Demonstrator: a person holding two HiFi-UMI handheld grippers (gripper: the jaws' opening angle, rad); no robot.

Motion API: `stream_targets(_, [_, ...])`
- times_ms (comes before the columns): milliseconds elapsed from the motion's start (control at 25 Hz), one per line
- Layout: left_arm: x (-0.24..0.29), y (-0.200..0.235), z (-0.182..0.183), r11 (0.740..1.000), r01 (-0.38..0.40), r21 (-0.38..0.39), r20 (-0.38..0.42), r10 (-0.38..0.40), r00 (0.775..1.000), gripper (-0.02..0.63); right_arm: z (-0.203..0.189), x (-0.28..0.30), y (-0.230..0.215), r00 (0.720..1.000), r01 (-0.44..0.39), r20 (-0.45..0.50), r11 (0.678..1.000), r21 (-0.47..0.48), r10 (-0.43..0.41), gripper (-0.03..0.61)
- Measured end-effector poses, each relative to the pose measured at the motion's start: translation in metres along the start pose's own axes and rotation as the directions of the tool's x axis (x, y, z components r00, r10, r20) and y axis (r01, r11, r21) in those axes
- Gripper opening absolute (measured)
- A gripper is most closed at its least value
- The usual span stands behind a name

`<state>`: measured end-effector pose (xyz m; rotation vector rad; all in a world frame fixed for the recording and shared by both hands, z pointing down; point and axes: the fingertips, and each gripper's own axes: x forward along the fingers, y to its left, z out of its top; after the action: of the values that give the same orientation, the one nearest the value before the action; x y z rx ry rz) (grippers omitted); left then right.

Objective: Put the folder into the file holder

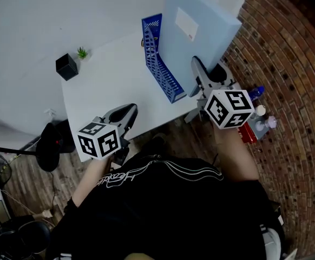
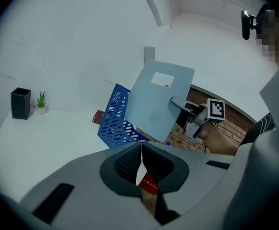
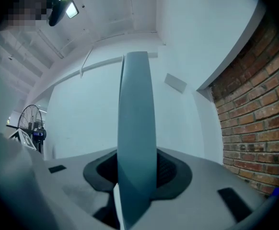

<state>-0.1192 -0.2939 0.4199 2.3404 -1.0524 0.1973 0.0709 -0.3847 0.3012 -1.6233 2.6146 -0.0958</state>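
Two grippers are in play, and only the right gripper (image 1: pixel 198 72) carries anything. Its fingers (image 3: pixel 169 175) are clamped on the pale blue folder (image 1: pixel 192 31), gripping it near its lower edge, so the sheet rises edge-on straight out from between them. Beyond the fingertips the folder stands nearly upright, leaning a little, with a small white label near its upper end. Its bottom edge sits right against the blue file holder (image 1: pixel 160 72), on that holder's far side from the left gripper. Whether the edge is already inside the holder cannot be told, because the perforated side wall hides it.

The left gripper (image 1: pixel 129 111) hovers low over the near edge of the white counter (image 1: pixel 111 75), well apart from the folder. Its fingers (image 2: pixel 127 165) are pressed together with nothing between them. Ahead of these fingers and off to their left, at the counter's far corner, stand a small black box (image 1: pixel 66 66) and a tiny green plant (image 1: pixel 82 52) just beside it. To the right of the right fingers runs a brick wall (image 1: pixel 287 91).
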Motion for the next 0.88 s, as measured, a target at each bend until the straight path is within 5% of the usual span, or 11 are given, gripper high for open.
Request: stream_targets(880, [0.039, 0.039, 0.011, 1.000, 0.024, -0.008, -0.084, -0.024, 0.996, 0.032, -0.033, 0.048, 0.001, 0.998, -0.028, 0.048, 0.997, -0.075, 0.031, 0.153])
